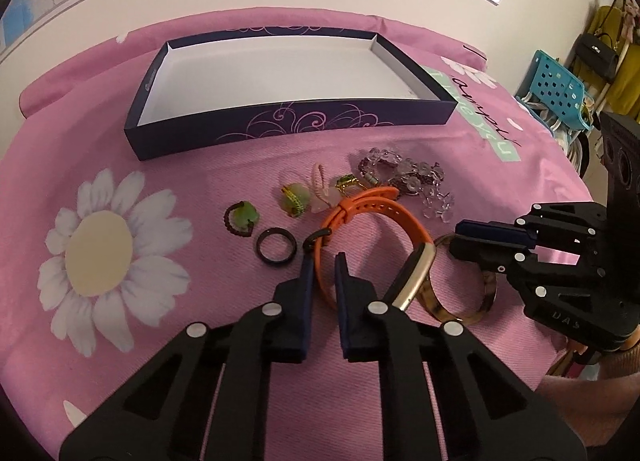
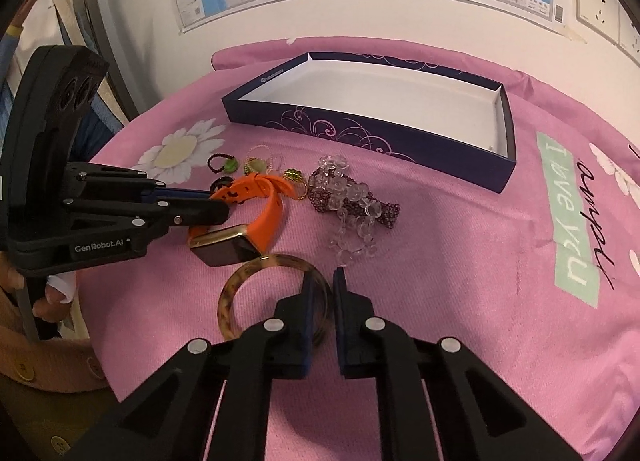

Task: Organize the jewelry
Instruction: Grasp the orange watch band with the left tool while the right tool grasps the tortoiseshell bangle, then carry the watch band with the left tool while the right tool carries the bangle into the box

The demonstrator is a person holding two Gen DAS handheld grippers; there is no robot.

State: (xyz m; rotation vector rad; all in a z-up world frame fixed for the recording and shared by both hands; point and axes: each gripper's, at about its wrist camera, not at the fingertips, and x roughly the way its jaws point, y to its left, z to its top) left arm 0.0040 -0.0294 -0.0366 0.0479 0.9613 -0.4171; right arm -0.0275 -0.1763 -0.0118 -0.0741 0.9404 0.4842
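Both claws clenched: left claw (image 1: 324, 257) on orange watch strap (image 1: 320, 281), right claw (image 2: 323, 275) on tortoiseshell bangle (image 2: 256, 267).

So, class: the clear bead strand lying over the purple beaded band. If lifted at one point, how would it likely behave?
The clear strand lies in loose curves, so it would probably hang limp. It drapes over the purple band and might drag it. The smooth beads look slippery.

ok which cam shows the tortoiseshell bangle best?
Right wrist view: nearly the whole tortoiseshell bangle shows as a ring on the pink cloth, with the right tongs closed on its near-right rim. In the left wrist view only an arc of the bangle shows, the rest behind the watch and the right tongs.
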